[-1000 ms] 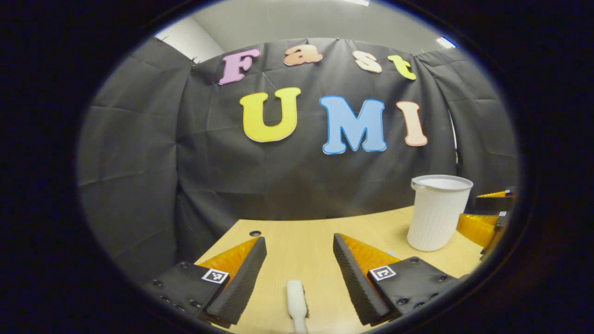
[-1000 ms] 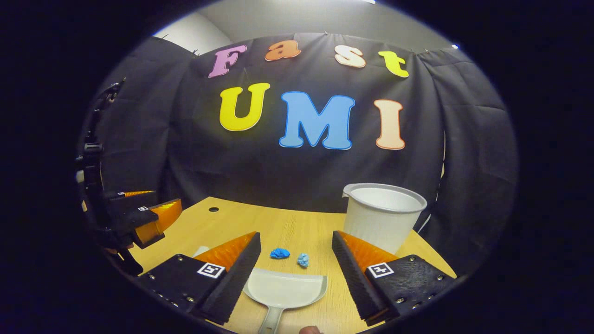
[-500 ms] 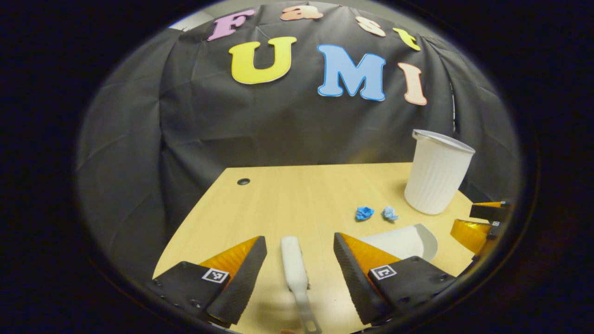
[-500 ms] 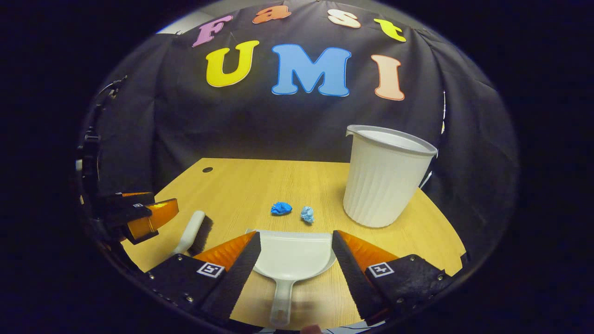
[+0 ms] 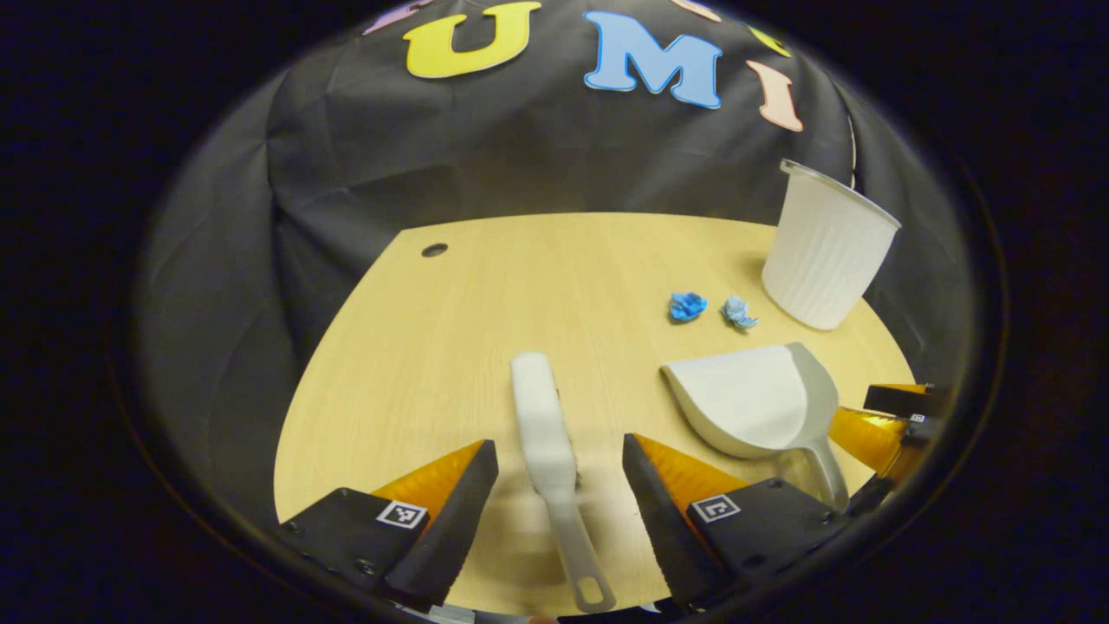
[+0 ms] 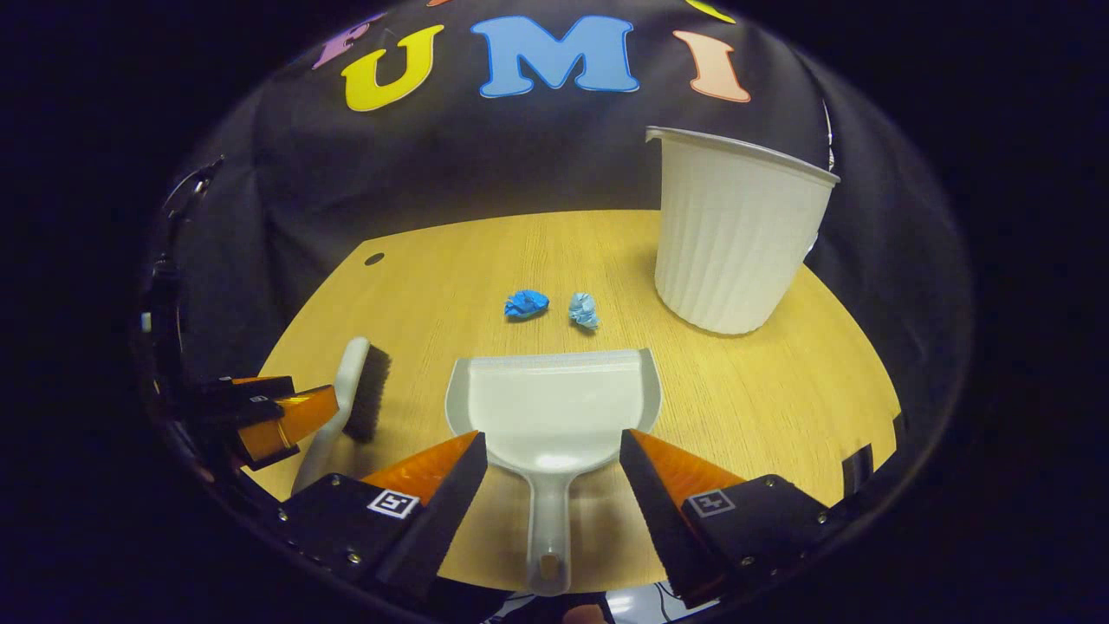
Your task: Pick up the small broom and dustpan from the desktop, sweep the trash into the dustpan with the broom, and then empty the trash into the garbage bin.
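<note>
A white small broom (image 5: 546,438) lies on the wooden desktop (image 5: 520,295), its handle running back between the fingers of my open left gripper (image 5: 560,472), which hovers above it. The broom (image 6: 351,403) lies with its dark bristles facing right. A white dustpan (image 6: 554,407) lies flat, mouth toward two blue crumpled paper balls (image 6: 527,303) (image 6: 585,310); its handle runs between the fingers of my open right gripper (image 6: 553,468). The dustpan (image 5: 754,399) and trash (image 5: 687,306) also show in the left gripper view. The white ribbed garbage bin (image 6: 732,234) stands at the far right.
The left gripper (image 6: 277,412) shows at the left edge of the right gripper view; the right gripper (image 5: 892,420) shows at the right edge of the left one. A small round hole (image 5: 433,250) marks the desk's far left corner. The desk's near edge is close below both grippers.
Both cameras have tilted down and come nearer the desk. The broom handle and dustpan handle now lie in full between the open fingers; nothing on the desk has moved.
</note>
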The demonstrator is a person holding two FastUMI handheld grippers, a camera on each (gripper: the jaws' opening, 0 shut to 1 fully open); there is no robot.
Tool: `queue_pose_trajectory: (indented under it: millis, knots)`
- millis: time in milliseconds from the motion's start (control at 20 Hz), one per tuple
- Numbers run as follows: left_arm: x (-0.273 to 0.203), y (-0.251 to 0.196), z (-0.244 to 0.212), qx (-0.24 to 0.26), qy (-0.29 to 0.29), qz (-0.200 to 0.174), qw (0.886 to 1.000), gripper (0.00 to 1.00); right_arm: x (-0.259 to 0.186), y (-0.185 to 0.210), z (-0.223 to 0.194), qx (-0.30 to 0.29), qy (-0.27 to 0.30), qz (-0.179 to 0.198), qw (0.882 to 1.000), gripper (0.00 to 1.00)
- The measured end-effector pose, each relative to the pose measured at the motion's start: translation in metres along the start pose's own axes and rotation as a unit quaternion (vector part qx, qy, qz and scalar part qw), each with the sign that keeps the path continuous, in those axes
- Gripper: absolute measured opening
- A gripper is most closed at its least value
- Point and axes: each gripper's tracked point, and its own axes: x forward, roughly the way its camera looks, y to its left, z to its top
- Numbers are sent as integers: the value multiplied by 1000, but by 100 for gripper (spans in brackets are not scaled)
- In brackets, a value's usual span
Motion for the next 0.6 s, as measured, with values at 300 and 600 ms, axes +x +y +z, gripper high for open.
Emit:
queue_pose_trajectory:
  millis: [300, 600]
  knots:
    - [18, 4, -32, -9, 69, -1, 998, 98, 8, 0, -18, -4, 57, -1, 998, 96]
    - [35, 1, -50, -3, 106, -2, 994, 98, 13, 2, -42, -19, 117, -1, 993, 96]
